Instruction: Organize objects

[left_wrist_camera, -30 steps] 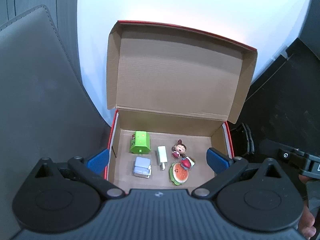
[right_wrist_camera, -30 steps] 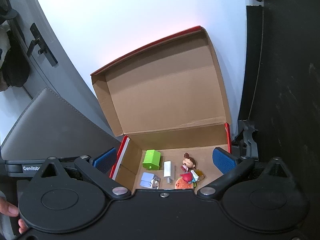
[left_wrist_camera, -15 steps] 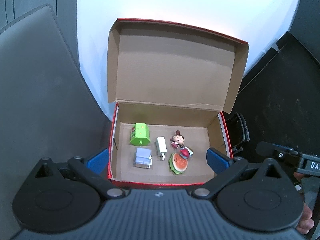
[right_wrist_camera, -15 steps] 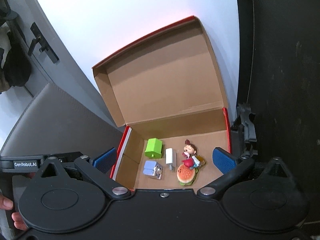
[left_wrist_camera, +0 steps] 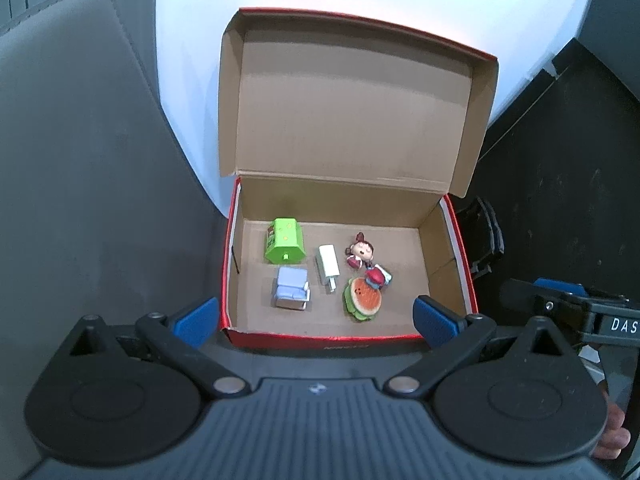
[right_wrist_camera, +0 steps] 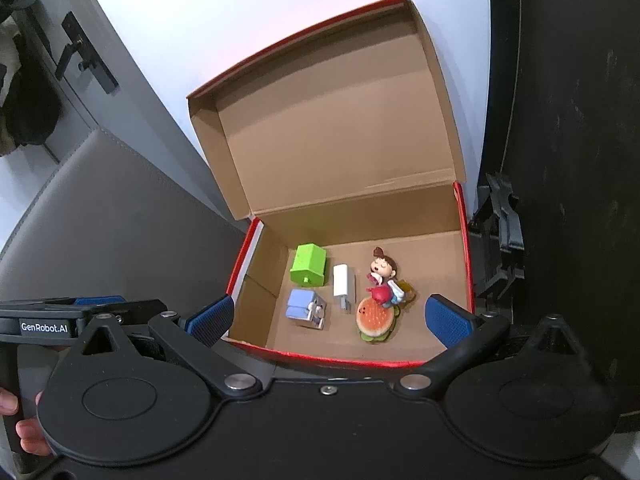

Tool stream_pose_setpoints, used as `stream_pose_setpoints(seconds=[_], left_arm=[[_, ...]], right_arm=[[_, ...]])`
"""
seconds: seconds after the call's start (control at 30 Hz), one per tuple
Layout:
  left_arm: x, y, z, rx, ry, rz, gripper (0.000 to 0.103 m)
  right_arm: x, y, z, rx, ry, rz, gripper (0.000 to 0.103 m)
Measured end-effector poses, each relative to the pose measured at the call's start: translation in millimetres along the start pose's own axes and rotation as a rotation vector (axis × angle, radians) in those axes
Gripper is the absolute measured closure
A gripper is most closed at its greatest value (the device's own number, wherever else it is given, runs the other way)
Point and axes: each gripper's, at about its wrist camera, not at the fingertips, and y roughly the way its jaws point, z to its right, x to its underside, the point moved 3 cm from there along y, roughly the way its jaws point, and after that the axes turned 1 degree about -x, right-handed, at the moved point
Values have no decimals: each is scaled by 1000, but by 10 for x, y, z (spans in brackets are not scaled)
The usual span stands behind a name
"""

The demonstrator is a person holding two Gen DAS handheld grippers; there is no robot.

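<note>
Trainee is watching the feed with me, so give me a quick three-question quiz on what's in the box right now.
1. True or false: the box lid stands open.
2. Which toy touches the burger toy? A) green house B) doll figure C) white charger
3. Fill in: the left gripper and right gripper both hold ____.

Key
1. True
2. B
3. Nothing; the jaws of both are spread wide.
</note>
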Motion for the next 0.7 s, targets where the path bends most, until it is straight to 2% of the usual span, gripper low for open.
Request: stream_pose_setpoints(seconds=[0.7], left_arm=[[115, 223, -83, 16, 17, -48, 1]], right_arm=[[74, 170, -35, 39, -16, -58, 0]])
